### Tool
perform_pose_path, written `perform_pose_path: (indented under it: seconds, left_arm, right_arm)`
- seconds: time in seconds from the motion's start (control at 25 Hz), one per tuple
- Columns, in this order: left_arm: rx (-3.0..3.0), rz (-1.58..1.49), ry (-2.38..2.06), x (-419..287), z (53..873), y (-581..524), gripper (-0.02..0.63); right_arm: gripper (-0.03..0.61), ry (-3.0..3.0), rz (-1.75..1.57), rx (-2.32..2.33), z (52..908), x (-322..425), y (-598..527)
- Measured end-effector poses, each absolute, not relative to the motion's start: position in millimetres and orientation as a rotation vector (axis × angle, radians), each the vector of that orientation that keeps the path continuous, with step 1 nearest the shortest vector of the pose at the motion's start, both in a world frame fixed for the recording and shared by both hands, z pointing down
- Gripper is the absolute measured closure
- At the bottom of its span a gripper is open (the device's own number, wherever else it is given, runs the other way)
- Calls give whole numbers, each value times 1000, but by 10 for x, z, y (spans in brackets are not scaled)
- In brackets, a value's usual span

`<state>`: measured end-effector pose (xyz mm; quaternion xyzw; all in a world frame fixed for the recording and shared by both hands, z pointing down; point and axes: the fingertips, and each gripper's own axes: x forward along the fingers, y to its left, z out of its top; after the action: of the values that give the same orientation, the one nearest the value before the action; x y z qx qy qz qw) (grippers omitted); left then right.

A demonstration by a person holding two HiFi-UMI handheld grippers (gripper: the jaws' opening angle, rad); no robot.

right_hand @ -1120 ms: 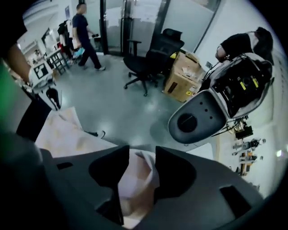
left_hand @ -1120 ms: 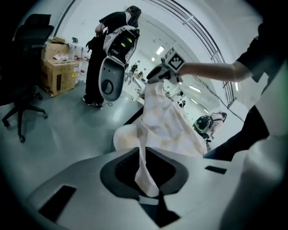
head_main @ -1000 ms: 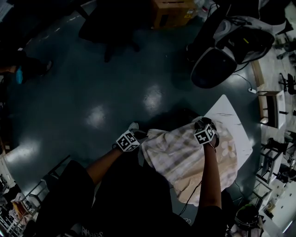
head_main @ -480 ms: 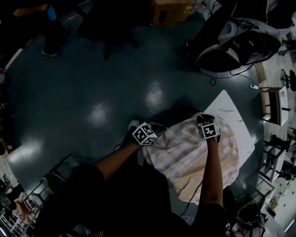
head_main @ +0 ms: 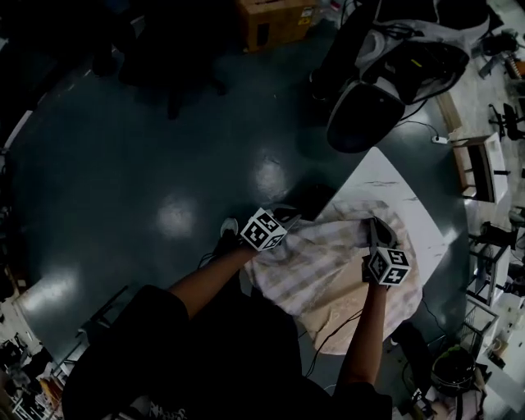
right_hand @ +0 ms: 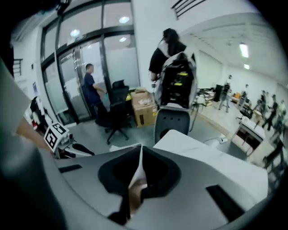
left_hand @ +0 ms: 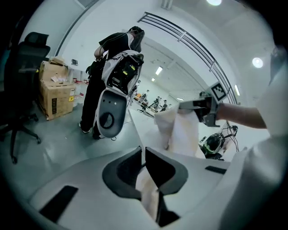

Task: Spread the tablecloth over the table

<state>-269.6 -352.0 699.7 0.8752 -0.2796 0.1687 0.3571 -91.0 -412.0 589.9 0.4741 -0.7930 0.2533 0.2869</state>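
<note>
A pale checked tablecloth hangs bunched between my two grippers above the near end of the white table. My left gripper is shut on one edge of the tablecloth, which runs back between its jaws. My right gripper has just closed its jaws on another edge of the tablecloth. In the left gripper view the right gripper holds a hanging fold of the tablecloth up. The left gripper shows at the left of the right gripper view.
A white and black machine stands past the table's far end. A cardboard box and a dark office chair sit on the grey floor. A person stands by the glass wall. Shelving runs along the right.
The right gripper has come nearer and higher and turned, lifting its edge of the cloth. The left gripper moved right and up with its edge. The cloth is bunched closer together.
</note>
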Motion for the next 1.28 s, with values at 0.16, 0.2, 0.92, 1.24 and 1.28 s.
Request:
perform_pose_path:
  seconds: [0.16, 0.2, 0.92, 1.24, 1.28]
  left_arm:
    - [2271, 548, -678, -2555, 7075, -3544, 580]
    - [2284, 611, -636, -2464, 7137, -3474, 580]
    - [2445, 1011, -216, -1518, 7417, -2539, 578]
    - [2469, 983, -186, -1266, 7321, -2438, 574]
    - [2475, 953, -196, -1226, 7285, -2448, 574]
  right_arm:
    - [560, -2036, 989, 1779, 6009, 161, -3331]
    - [560, -1952, 1094, 1882, 6194, 411, -3038]
    - [420, -1952, 936, 1759, 6020, 672, -2388]
    - [446, -2133, 511, 1427, 5164, -472, -3387]
    - [483, -2080, 482, 1450, 5169, -354, -3382]
